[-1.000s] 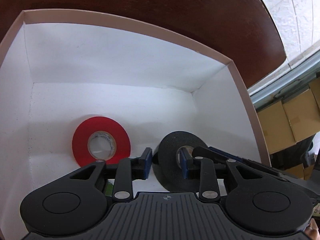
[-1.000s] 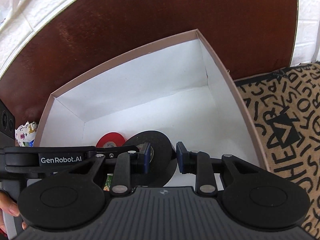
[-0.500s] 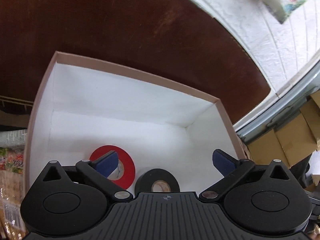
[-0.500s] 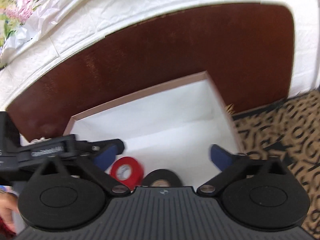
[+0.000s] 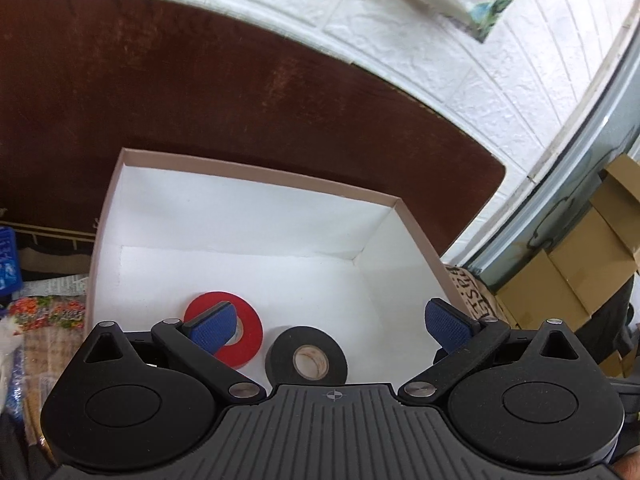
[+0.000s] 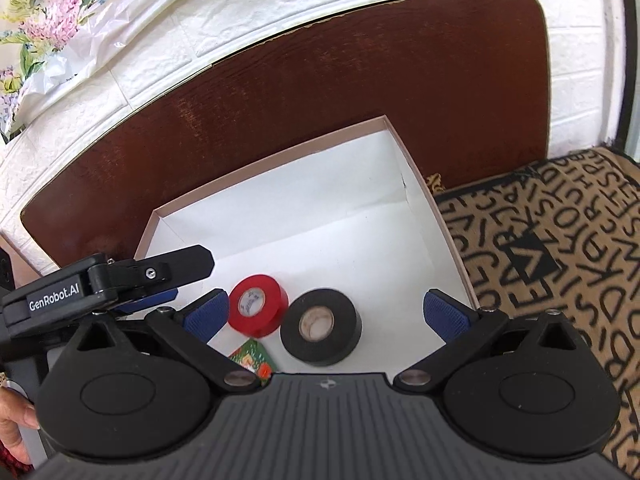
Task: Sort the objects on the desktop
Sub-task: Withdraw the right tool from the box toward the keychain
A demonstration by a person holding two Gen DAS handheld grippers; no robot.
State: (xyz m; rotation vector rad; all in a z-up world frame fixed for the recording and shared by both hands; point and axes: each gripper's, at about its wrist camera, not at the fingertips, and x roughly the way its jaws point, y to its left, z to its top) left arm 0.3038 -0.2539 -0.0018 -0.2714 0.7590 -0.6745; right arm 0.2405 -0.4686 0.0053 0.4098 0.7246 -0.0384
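A white box with a pink rim (image 5: 256,170) (image 6: 280,156) sits on a dark brown table. Inside lie a red tape roll (image 5: 250,334) (image 6: 260,308) and a black tape roll (image 5: 306,360) (image 6: 320,326), side by side and flat. A small green and red patterned item (image 6: 254,360) lies near the box's front. My left gripper (image 5: 334,320) is open and empty above the box. My right gripper (image 6: 326,312) is open and empty above the box. The left gripper's body (image 6: 120,280) shows in the right wrist view, left of the red roll.
A tan cloth with black letters (image 6: 560,260) lies right of the box. Cardboard boxes (image 5: 580,248) stand at the far right. Patterned packets (image 5: 44,312) lie left of the box. A white brick wall (image 5: 400,32) is behind the table.
Both grippers opened and rose away from the box. The black roll, held between them a second ago, now lies flat on the box floor beside the red roll.
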